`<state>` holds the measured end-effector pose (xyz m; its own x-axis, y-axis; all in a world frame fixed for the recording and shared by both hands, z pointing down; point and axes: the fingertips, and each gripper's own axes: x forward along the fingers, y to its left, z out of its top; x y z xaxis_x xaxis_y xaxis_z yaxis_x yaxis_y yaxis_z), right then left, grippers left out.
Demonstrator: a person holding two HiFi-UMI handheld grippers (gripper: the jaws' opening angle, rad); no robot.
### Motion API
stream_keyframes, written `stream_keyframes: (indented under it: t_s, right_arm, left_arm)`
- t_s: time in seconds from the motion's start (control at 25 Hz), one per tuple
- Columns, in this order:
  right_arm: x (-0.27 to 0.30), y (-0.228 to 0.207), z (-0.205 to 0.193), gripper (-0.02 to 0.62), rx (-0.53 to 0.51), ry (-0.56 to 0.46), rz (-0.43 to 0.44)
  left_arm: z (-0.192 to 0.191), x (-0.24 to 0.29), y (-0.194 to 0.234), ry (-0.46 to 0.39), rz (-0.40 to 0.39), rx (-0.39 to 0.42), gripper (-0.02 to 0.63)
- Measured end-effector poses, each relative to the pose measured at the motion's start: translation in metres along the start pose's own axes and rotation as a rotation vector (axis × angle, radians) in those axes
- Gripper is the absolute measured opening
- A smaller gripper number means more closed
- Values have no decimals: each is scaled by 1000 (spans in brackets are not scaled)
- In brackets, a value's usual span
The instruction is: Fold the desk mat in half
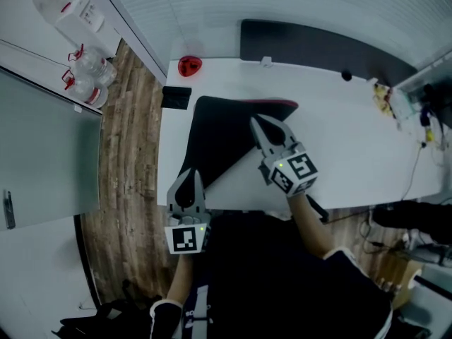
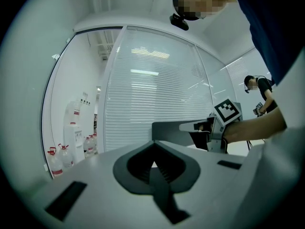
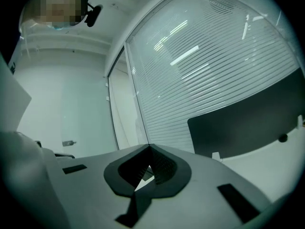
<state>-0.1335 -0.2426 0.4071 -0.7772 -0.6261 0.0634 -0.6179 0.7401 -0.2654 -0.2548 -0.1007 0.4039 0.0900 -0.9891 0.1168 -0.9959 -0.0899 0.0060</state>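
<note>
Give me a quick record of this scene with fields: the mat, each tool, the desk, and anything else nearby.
mat: dark, near edge lifted off the desk
left tool: shut on mat at its near left corner
right tool: shut on mat edge, held above the mat
desk: white
other: red object at desk's far left corner; bottles on floor

Left gripper [image 1: 191, 174] near body, right gripper [image 1: 256, 124] further forward; fingers [image 2: 95, 175] of both pressed shut; forearms [image 1: 311, 224] extended.
</note>
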Motion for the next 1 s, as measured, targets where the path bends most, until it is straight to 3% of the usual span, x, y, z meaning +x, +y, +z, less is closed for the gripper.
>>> stream_keyframes:
  t_s: [0.64,1.0]
  right_arm:
    - [-153,-15,-2,2,-57,-25,-64]
    - [-208,-3,-32,2,-67,7,-30]
  left_arm:
    - [-4,-37,-107,-3,-21,-2,2]
    - [-15,-65,-137,-5,6,4,2]
